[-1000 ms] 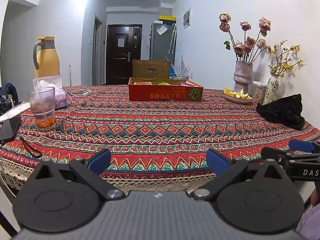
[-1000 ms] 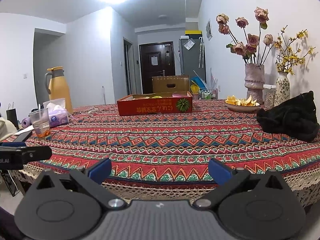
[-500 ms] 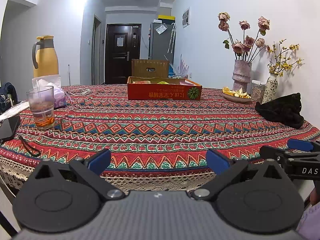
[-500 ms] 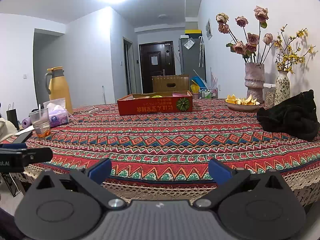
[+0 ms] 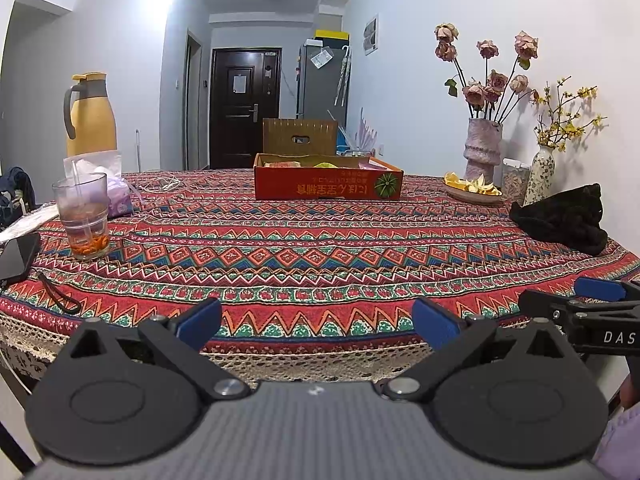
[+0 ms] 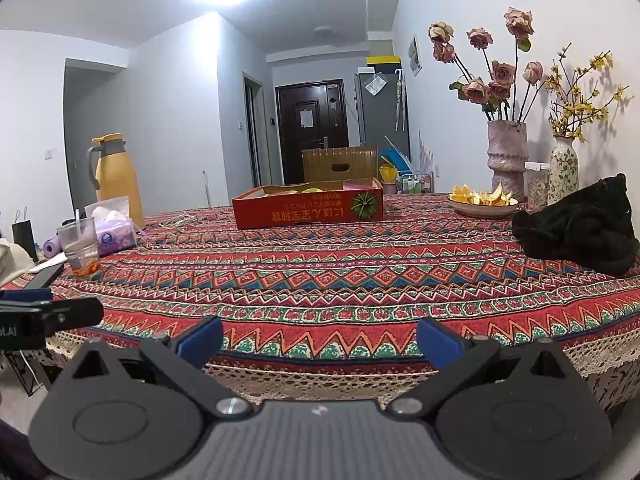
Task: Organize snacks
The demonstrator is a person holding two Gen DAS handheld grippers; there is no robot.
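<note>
Nearest: left tongs point(image 5: 316, 316) and right tongs point(image 6: 318, 338), both spread wide w/ nothing between the blue pads, held side by side just off the near edge of the bench point(image 5: 320, 248), which wears a patterned cloth. Mid-bench is bare cloth; a glass point(image 5: 82, 216) w/ a straw, a tissue pack point(image 6: 114, 236) and a phone point(image 5: 18, 256) sit at the left, a black cloth heap point(image 6: 580, 228) at the right. Far side: red cardboard box point(image 5: 328, 190) holding the snacks point(image 5: 304, 164), only their tops visible, kinds can't be told. Beyond, a plate of orange peel point(image 6: 482, 202) and vases. Risks, as I judge: long reach across could drag the cloth or clip the glass; shallow box may slide or tip if grabbed by one wall.
</note>
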